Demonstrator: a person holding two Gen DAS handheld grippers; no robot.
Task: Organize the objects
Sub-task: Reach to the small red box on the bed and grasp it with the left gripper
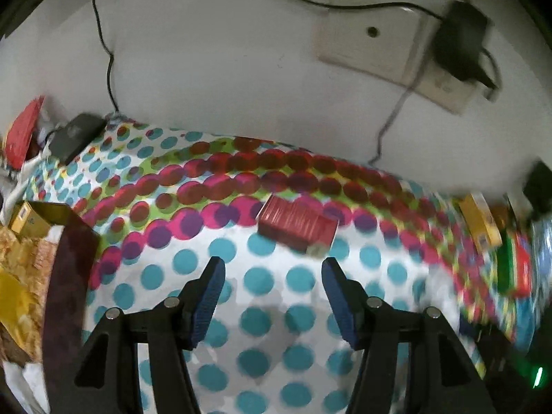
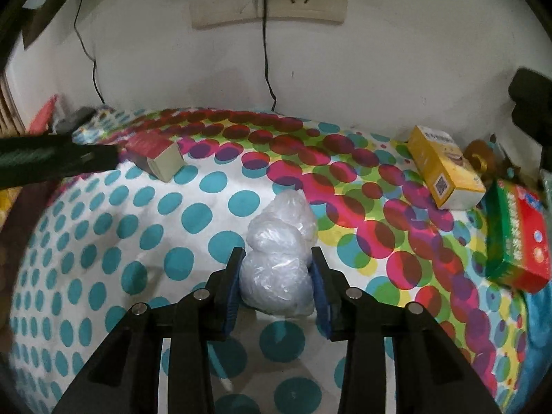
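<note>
My left gripper (image 1: pixel 272 264) is open and empty, just short of a small red box (image 1: pixel 296 226) lying on the dotted tablecloth (image 1: pixel 262 327). The same red box (image 2: pixel 155 153) shows far left in the right wrist view, with the left gripper's dark body (image 2: pixel 51 162) beside it. My right gripper (image 2: pixel 276 253) is shut on a crumpled clear plastic bag (image 2: pixel 279 258), which bulges forward past the fingertips and rests on the cloth (image 2: pixel 103 241).
A yellow box (image 2: pixel 445 172) and a red-green box (image 2: pixel 517 238) lie at the right. A wall with sockets (image 2: pixel 269 0) and hanging cables stands behind. A dark-rimmed container (image 1: pixel 65 276) with yellow packets sits at left, and a black adapter (image 1: pixel 76 134) at far left.
</note>
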